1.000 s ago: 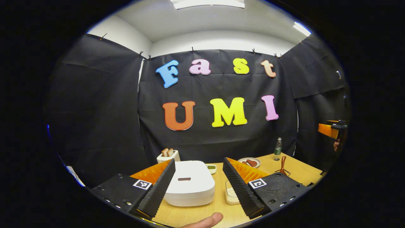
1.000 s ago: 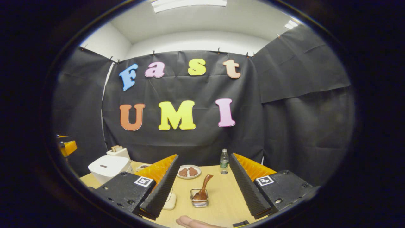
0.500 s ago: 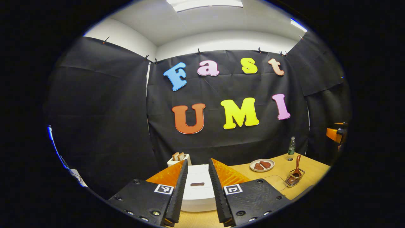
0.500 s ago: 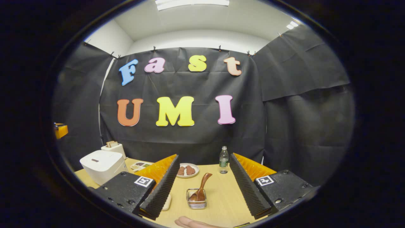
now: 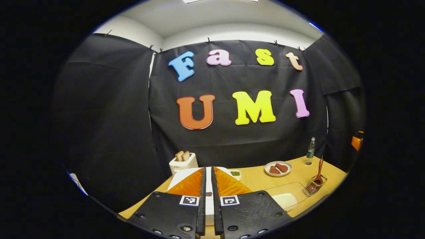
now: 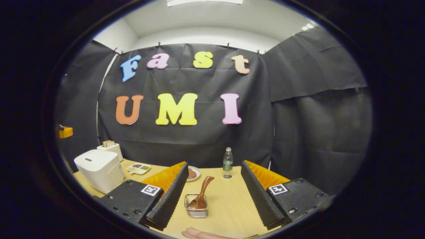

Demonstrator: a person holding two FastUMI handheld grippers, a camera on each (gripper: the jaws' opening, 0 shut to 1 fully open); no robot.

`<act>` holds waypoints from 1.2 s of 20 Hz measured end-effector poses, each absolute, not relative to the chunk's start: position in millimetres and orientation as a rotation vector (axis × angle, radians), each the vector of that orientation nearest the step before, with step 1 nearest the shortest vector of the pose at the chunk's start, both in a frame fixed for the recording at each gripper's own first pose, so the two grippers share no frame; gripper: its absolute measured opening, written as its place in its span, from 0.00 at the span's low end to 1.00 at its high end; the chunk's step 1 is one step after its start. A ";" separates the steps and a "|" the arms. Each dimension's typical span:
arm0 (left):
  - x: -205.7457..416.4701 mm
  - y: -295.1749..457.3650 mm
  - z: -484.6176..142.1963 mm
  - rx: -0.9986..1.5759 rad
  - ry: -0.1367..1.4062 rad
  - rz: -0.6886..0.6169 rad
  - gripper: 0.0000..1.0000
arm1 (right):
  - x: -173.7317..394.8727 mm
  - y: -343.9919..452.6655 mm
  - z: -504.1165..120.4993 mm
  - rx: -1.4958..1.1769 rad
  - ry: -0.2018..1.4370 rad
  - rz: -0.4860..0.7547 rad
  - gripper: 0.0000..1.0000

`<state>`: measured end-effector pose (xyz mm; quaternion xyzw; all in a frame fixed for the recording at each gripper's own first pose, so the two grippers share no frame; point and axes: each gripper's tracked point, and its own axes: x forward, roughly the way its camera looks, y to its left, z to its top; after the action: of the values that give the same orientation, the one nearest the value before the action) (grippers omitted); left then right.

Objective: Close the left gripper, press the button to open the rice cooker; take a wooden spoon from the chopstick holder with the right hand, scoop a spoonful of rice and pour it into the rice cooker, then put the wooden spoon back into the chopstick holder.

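The left gripper [image 5: 208, 212] has drawn its 2 fingers together over the past second, from spread wide around the rice cooker [image 5: 186, 174] to nearly meeting with only a thin slit between them, and they grip nothing. It now points straight at the dark button [image 5: 209, 194] on the white lid, seen through that slit. By my judgement the closing step is done and the press comes next; the lid is still down.

The right gripper [image 6: 212, 194] hangs wide open and empty above the table [image 6: 229, 205], aimed at the chopstick holder [image 6: 196, 209], where the wooden spoon [image 6: 202, 192] leans with its handle up between the 2 fingers, untouched.

Around these: a toaster [image 5: 182, 162] with bread behind the cooker, a clear container [image 5: 285, 197] beside it that probably holds the rice, a plate [image 5: 278, 168] of brown food, a bottle [image 6: 227, 163] near the back wall and a small divided tray [image 6: 138, 168]. Nothing blocks the button or the spoon
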<state>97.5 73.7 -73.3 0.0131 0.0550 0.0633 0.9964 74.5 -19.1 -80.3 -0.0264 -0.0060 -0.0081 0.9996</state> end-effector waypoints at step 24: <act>147.7 103.3 -193.7 -0.129 0.531 0.161 0.00 | 99.3 -39.6 -118.3 -0.052 0.080 -0.057 1.00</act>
<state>147.7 103.3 -193.7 -0.0638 0.2619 0.0794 0.9597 99.3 -39.6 -118.3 -0.0262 0.0398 -0.0287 0.9985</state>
